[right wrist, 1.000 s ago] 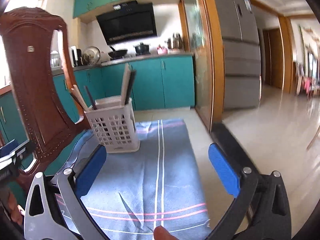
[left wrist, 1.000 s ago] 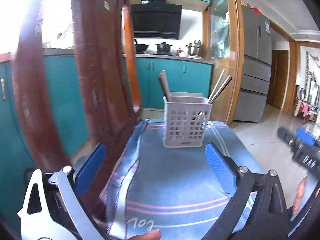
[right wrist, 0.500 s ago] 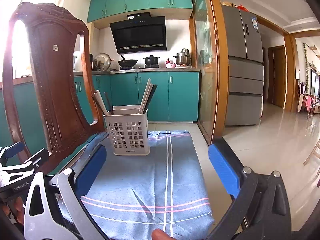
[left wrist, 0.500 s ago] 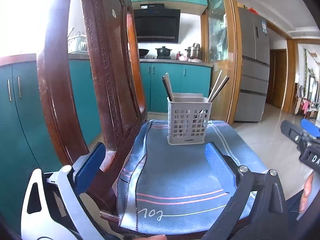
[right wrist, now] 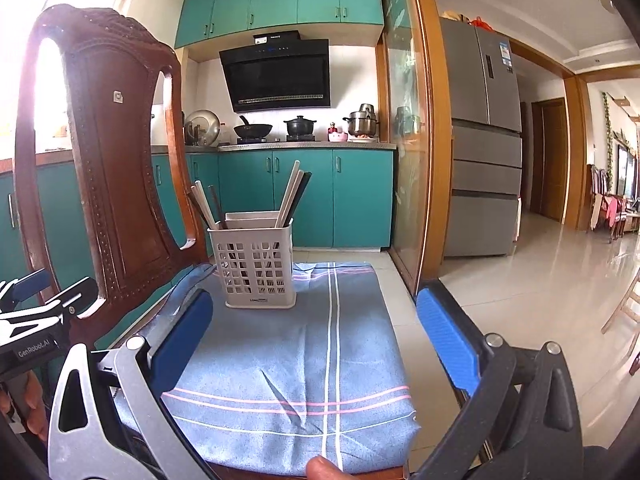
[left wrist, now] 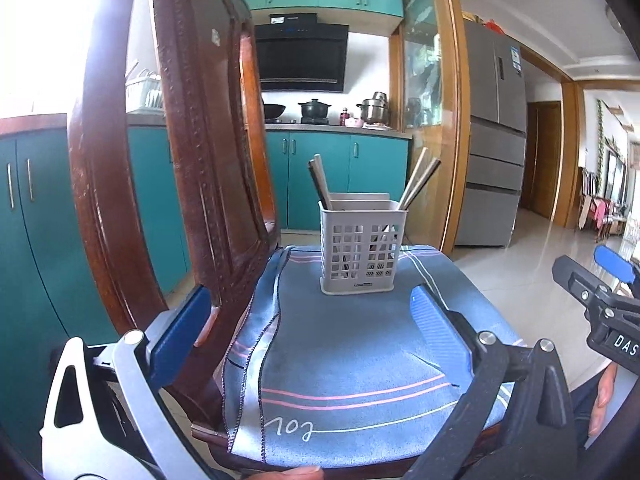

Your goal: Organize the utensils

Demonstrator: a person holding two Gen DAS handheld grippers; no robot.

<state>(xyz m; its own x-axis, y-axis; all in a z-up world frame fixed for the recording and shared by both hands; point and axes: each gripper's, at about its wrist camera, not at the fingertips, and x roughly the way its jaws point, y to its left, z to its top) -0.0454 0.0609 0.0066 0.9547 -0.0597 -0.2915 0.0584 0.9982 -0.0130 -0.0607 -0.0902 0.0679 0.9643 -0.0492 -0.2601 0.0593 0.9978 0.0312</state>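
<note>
Kitchen chair seat under a blue cloth point(left wrist: 360, 360): white utensil basket point(left wrist: 362, 250), light and rigid, holds slender, likely slippery chopsticks point(left wrist: 420, 178), best pinched near their tops; left tool point(left wrist: 308, 320) and right tool point(right wrist: 316, 332) both released, empty.

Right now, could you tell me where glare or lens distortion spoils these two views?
Left wrist view: window light blows out the upper left beside the chair back, which bows strongly. Right wrist view: glare at the top left, door frame curved; utensil basket sharp.
</note>
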